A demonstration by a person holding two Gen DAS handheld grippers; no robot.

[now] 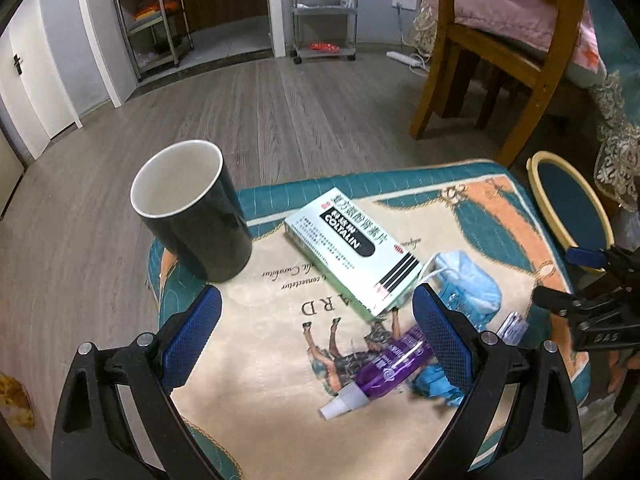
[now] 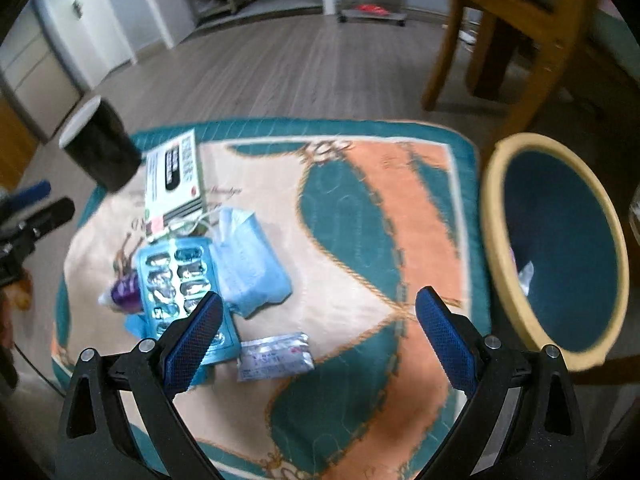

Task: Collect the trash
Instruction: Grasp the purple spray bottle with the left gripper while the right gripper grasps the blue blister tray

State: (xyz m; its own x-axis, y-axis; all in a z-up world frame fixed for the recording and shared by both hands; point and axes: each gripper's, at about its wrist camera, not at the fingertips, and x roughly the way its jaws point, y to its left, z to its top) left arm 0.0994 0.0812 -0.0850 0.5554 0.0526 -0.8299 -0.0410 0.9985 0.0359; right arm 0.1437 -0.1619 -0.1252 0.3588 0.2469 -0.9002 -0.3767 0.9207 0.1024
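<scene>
The trash sits in a loose cluster on the left half of the cloth-covered table (image 2: 360, 208): a white foil sachet (image 2: 275, 356), a blue blister pack (image 2: 180, 276), a crumpled blue mask (image 2: 252, 260), a purple tube (image 1: 390, 364) with a white cap, and a pale green medicine box (image 1: 352, 248).

The sachet is nearest my right gripper (image 2: 320, 316). It lies flat, just ahead and to the left of the gap between the fingers, its long axis running across the view, roughly parallel to the near edge. To take it I judge I'd swing left and come down across its short side. The bin (image 2: 560, 248), yellow-rimmed and dark inside, stands off the table's right edge, close to that same gripper, so I reckon the right one suits the carry.

My right gripper is spread wide and holds nothing. My left gripper (image 1: 316, 332) is likewise wide apart and empty; the tube lies between its fingers and a little ahead, slanting from the cap near me up to the right.

The sachet is thin, crinkled foil, likely slippery. The blister pack is rigid plastic with shiny pockets. The mask is soft and pleated, with white ear loops. The box is stiff card. A glossy black cup (image 1: 192, 208) with a white interior stands at the far left corner; it doesn't look like trash.
</scene>
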